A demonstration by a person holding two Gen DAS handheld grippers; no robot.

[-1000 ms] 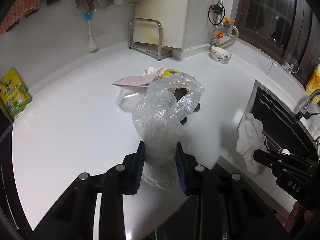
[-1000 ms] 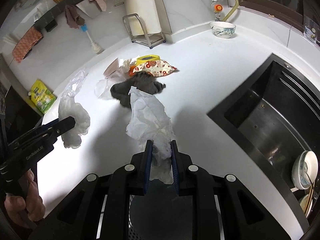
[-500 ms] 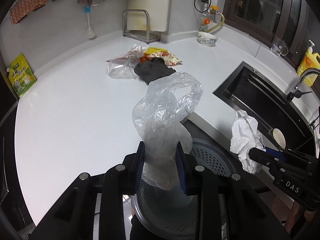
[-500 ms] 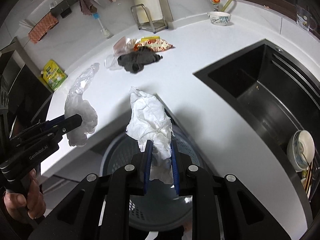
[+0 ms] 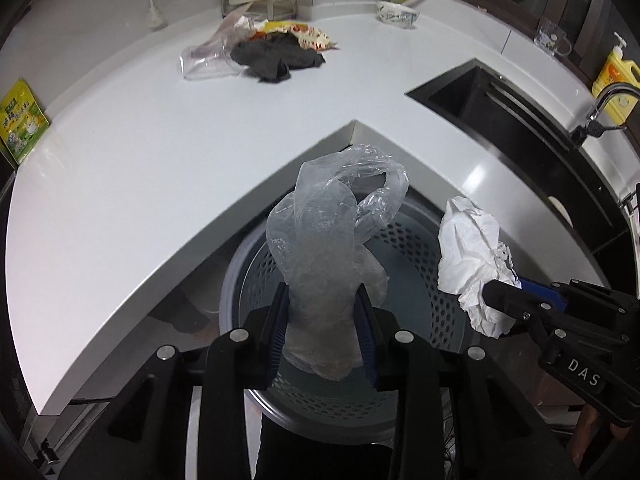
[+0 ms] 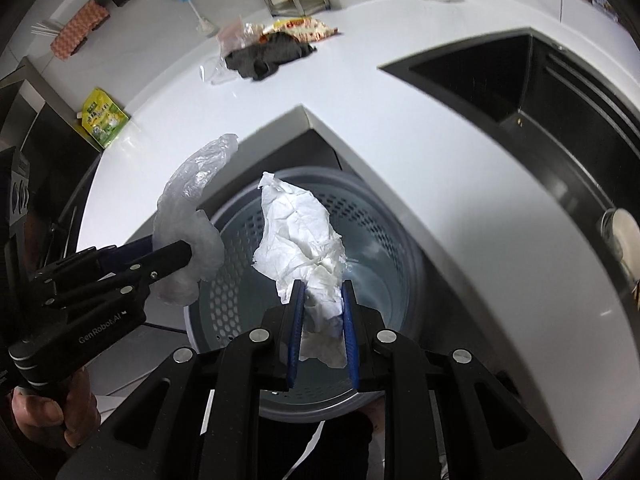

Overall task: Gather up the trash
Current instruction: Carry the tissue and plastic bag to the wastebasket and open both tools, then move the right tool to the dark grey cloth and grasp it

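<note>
My left gripper (image 5: 322, 300) holds a crumpled clear plastic bag (image 5: 332, 240) over a grey perforated bin (image 5: 412, 248) below the counter's inner corner. Its jaws are opening, with the bag still between the pads. Beside it, my right gripper (image 5: 500, 292) is shut on a crumpled white paper towel (image 5: 472, 248) above the bin's right side. The right wrist view shows the same: right gripper (image 6: 322, 292) pinching the paper towel (image 6: 300, 232) above the bin (image 6: 380, 240), with the left gripper (image 6: 180, 252) and bag (image 6: 192, 200) at the bin's left rim.
On the white counter (image 5: 160, 160) at the back lie a dark cloth (image 5: 276, 60), a snack wrapper (image 5: 312, 36) and clear plastic (image 5: 208, 64). A black sink (image 5: 520, 120) is on the right, with a bowl (image 5: 398, 14) behind it. A green packet (image 5: 20, 120) leans at far left.
Both grippers have drawn back from over the counter and sunk, each keeping its load, so they now hang above the bin. The counter trash pile looks farther away.
</note>
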